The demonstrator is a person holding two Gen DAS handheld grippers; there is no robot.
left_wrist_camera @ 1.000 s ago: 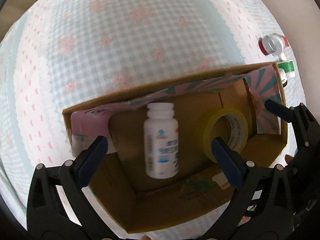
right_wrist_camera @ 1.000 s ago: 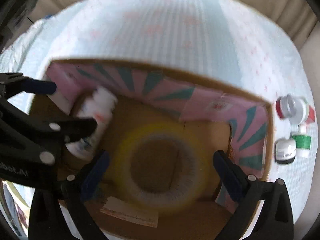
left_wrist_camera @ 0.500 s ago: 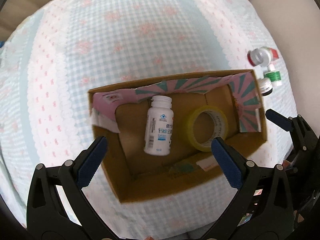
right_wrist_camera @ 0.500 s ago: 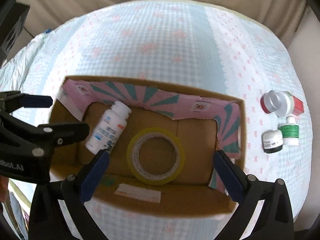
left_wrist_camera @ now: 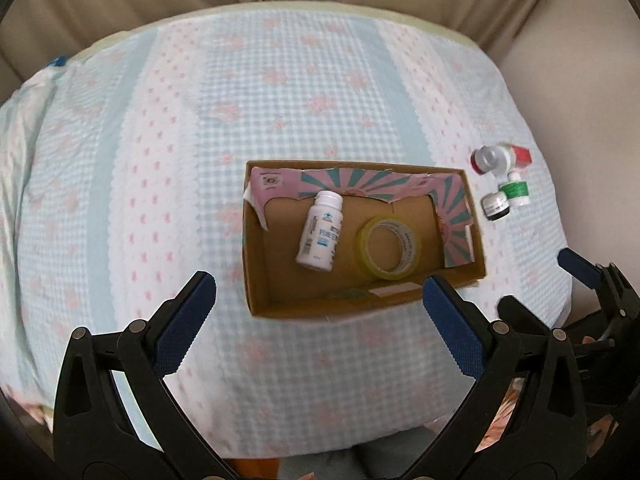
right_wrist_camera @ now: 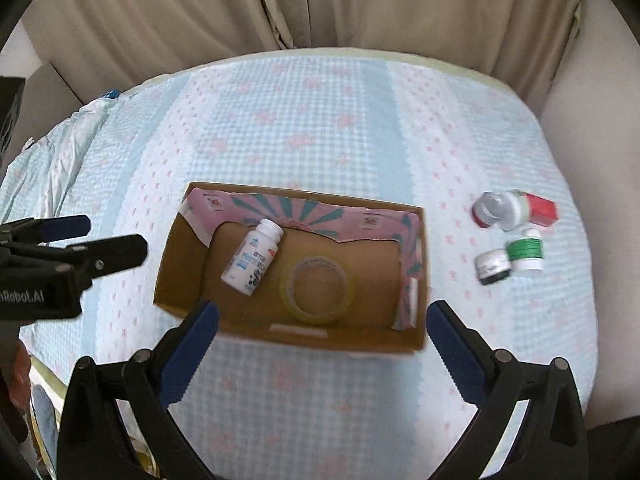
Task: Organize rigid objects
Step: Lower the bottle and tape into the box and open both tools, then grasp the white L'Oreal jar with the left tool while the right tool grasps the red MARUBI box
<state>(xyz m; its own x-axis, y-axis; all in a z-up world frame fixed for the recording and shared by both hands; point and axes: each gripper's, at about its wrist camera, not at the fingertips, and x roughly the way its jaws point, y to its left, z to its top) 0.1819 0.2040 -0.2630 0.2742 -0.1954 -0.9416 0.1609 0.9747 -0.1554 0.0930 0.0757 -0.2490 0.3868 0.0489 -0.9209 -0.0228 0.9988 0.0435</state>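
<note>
Open brown cardboard box point(left_wrist_camera: 256, 280) with pink-and-teal lining, on blue checked cloth point(left_wrist_camera: 200, 120). Inside: white plastic pill bottle point(left_wrist_camera: 320, 236) lying flat, beside yellow roll of clear tape point(left_wrist_camera: 389, 253). Right of box, apart: small red, green and black-capped containers point(right_wrist_camera: 512, 236). Left gripper point(left_wrist_camera: 316, 312) and right gripper point(right_wrist_camera: 322, 336) above near edge, fingers spread wide, holding nothing.

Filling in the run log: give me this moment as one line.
left gripper: open, empty | right gripper: open, empty | cardboard box: holds white bottle, tape roll | small containers: outside box
</note>
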